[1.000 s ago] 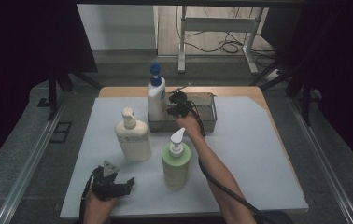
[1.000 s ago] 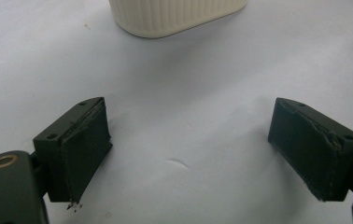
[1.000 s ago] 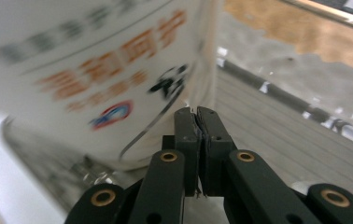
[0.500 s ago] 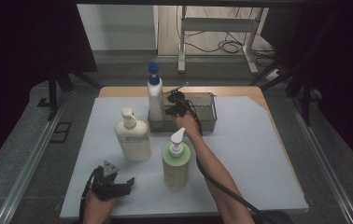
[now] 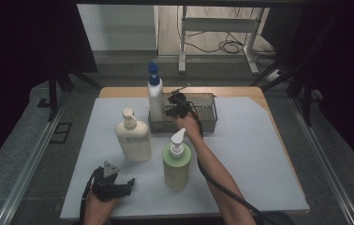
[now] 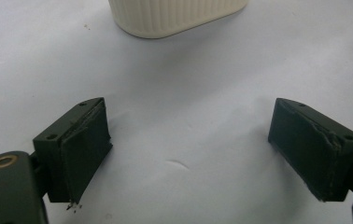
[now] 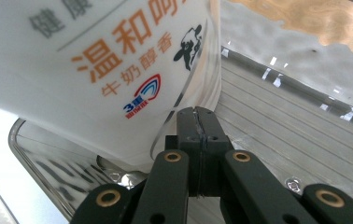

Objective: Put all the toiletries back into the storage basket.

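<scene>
The white bottle (image 5: 156, 98) with a blue pump top stands upright at the left end of the metal tray (image 5: 209, 112) — orange Chinese lettering and a small blue-and-red logo on its side. The tray sits at the table's far edge, its ribbed floor shiny.

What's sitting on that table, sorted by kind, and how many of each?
Pump bottles: 3 – white with blue pump, cream, green
Metal baskets: 1
Handheld grippers: 2 – left gripper, right gripper
Total: 6
</scene>
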